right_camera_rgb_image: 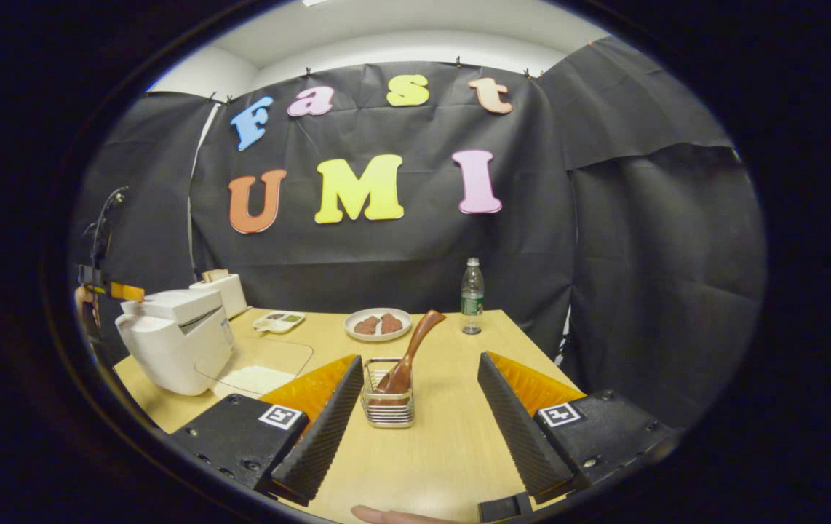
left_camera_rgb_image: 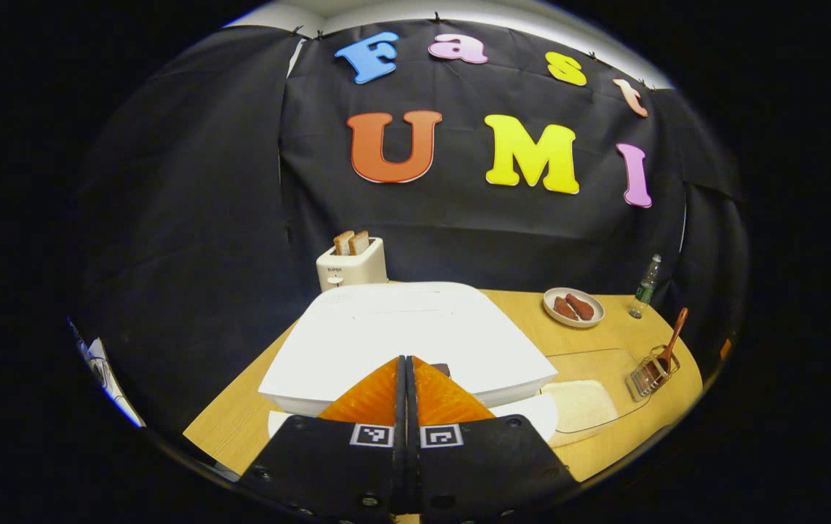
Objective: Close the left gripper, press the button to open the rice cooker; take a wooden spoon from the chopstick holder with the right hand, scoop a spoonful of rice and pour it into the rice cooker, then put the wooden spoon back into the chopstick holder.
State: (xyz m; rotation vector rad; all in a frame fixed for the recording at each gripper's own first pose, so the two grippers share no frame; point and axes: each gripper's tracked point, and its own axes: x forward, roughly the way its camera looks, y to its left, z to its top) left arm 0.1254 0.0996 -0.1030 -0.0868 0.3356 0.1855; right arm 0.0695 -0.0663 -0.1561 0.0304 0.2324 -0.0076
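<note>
step: we read this as the opening step, pressing the lid button. The rice cooker (left_camera_rgb_image: pixel 408 342) has its lid down, so nothing later has begun.
left claw (left_camera_rgb_image: pixel 405 371): fingers pressed together, nothing between them, tips right at the cooker's front edge where a small dark patch (left_camera_rgb_image: pixel 442 369) peeks out beside them. We take that patch for the release button but can't confirm it, nor whether the tips are touching it.
right claw (right_camera_rgb_image: pixel 415 393): fingers wide apart, empty, low over the bench (right_camera_rgb_image: pixel 452 451), with the chopstick holder (right_camera_rgb_image: pixel 387 404) sitting between them and a little ahead.
wooden spoon (right_camera_rgb_image: pixel 410 353): standing in the wire holder, bowl down, handle leaning up and to the right in the right gripper view. Untouched.
rice: white heap (right_camera_rgb_image: pixel 254 378) in a shallow clear tray (right_camera_rgb_image: pixel 292 353), just beside the cooker's base, between cooker and holder.
other items: toaster (left_camera_rgb_image: pixel 351 265) with bread behind the cooker; plate (left_camera_rgb_image: pixel 573 306) of brown food and a water bottle (left_camera_rgb_image: pixel 645 287) at the far edge. All well apart from the work path.
next move, our call: push the joined left tips squarely onto the button until the lid pops, then clear the left claw out of the lid's swing.
after that: right claw goes forward and clamps on the spoon handle above the holder's rim.
risk: an off-centre push may shove the cooker instead of releasing the lid.
</note>
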